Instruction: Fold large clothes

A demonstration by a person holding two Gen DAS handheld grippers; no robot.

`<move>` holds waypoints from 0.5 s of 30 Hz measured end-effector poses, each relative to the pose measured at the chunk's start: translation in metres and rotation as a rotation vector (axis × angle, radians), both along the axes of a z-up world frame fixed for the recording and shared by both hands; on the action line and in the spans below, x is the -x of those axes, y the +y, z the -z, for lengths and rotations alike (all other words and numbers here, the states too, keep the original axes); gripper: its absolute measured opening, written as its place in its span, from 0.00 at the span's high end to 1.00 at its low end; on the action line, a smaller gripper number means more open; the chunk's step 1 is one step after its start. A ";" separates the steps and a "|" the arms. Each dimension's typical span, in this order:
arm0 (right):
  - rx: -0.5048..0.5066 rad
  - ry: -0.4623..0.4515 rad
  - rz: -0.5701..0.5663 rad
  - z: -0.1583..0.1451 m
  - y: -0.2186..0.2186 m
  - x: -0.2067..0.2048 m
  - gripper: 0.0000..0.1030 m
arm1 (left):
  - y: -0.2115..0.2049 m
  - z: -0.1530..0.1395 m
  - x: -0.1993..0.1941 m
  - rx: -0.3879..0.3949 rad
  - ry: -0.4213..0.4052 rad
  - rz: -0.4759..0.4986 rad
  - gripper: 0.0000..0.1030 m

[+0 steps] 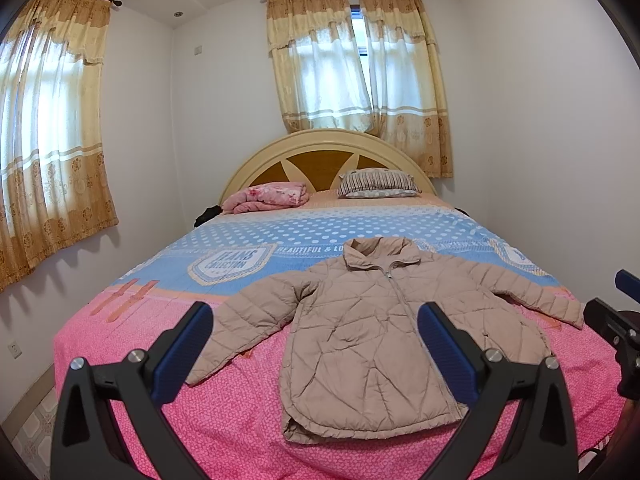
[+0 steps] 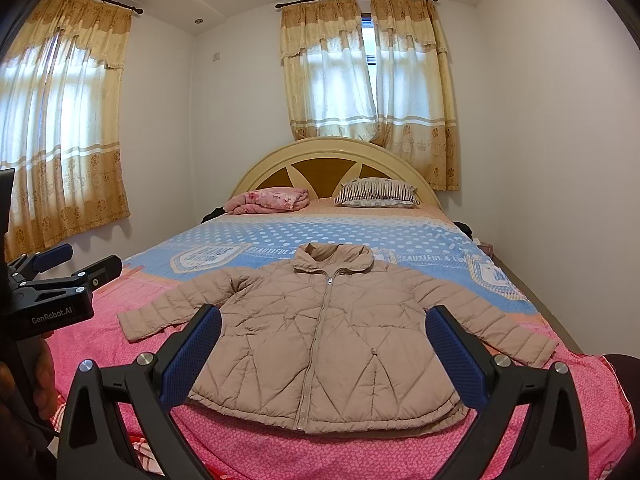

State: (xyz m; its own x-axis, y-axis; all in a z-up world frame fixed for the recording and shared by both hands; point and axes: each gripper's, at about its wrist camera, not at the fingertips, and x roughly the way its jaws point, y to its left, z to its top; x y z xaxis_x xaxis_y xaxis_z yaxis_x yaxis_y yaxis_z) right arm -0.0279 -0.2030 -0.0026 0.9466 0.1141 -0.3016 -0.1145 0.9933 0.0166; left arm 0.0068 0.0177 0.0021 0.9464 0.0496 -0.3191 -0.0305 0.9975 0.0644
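A beige quilted puffer jacket point(image 1: 368, 332) lies flat and zipped on the bed, collar toward the headboard, both sleeves spread out; it also shows in the right wrist view point(image 2: 320, 344). My left gripper point(image 1: 316, 344) is open and empty, held above the foot of the bed in front of the jacket's hem. My right gripper point(image 2: 324, 356) is open and empty, also above the hem. The left gripper shows at the left edge of the right wrist view point(image 2: 76, 260), and the right gripper shows at the right edge of the left wrist view point(image 1: 616, 312).
The bed has a pink and blue cover point(image 1: 248, 432) and a curved cream headboard point(image 1: 328, 148). A folded pink blanket point(image 1: 268, 197) and a striped pillow point(image 1: 378, 183) lie at the head. White walls stand close on both sides, with curtained windows point(image 1: 356, 68).
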 end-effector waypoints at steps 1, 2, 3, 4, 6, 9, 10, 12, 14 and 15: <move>-0.001 -0.001 0.000 0.000 0.000 0.000 0.01 | 0.000 0.000 0.000 -0.001 -0.001 0.000 0.00; -0.001 -0.001 -0.001 0.000 0.000 0.000 0.01 | 0.000 0.000 0.000 -0.001 -0.001 0.001 0.00; -0.001 0.000 0.000 0.000 0.000 0.000 0.01 | 0.000 0.000 0.000 -0.001 -0.001 0.001 0.00; 0.000 0.000 0.001 0.000 0.000 0.000 0.01 | 0.000 0.000 0.000 -0.001 -0.002 0.001 0.00; -0.001 0.000 0.000 0.000 0.000 0.000 0.01 | 0.000 0.000 0.000 -0.001 -0.001 0.001 0.00; 0.000 0.000 -0.001 0.000 0.000 0.000 0.01 | 0.000 0.000 -0.001 -0.002 -0.001 0.001 0.00; -0.001 -0.001 0.000 0.000 0.000 0.000 0.01 | 0.000 -0.001 -0.001 -0.002 0.000 0.001 0.00; -0.001 0.000 -0.001 0.000 0.000 0.000 0.01 | -0.001 0.000 0.000 -0.002 -0.001 0.001 0.00; 0.000 -0.001 0.001 0.000 0.000 0.000 0.01 | -0.001 -0.001 -0.001 -0.004 -0.002 0.002 0.00; -0.002 0.001 0.000 0.000 0.000 0.000 0.01 | -0.001 -0.001 -0.001 -0.004 -0.002 0.002 0.00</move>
